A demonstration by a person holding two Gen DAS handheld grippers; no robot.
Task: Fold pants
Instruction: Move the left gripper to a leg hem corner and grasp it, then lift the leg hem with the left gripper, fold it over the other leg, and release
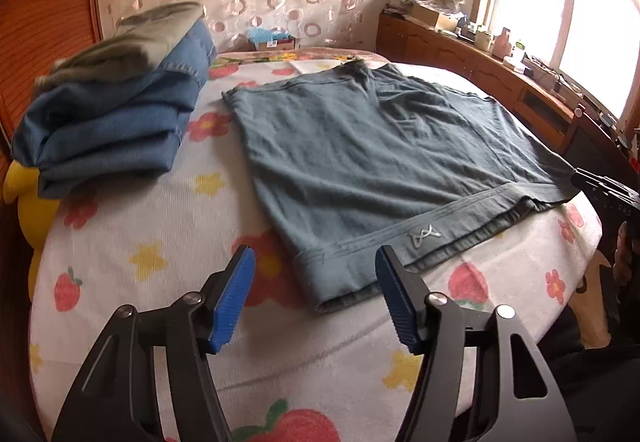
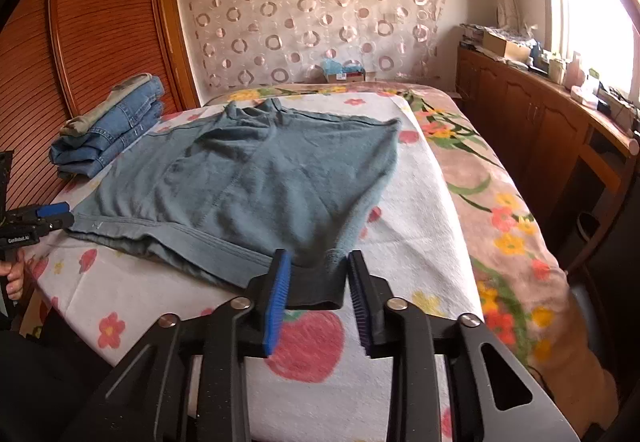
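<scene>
Teal-grey pants (image 1: 360, 162) lie flat on the bed, waistband toward me; they also show in the right wrist view (image 2: 248, 182). My left gripper (image 1: 316, 298) is open, just above the near left corner of the waistband, holding nothing. It appears at the far left of the right wrist view (image 2: 52, 216). My right gripper (image 2: 318, 294) has its jaws partly closed around the lifted right corner of the waistband, and the fabric sits between the pads. It shows at the right edge of the left wrist view (image 1: 608, 190).
A stack of folded jeans (image 1: 112, 122) sits at the bed's far left by the wooden wardrobe (image 2: 80, 42). A floral bedspread (image 2: 500, 202) covers the right side. A wooden sideboard (image 2: 540, 114) with clutter runs under the window.
</scene>
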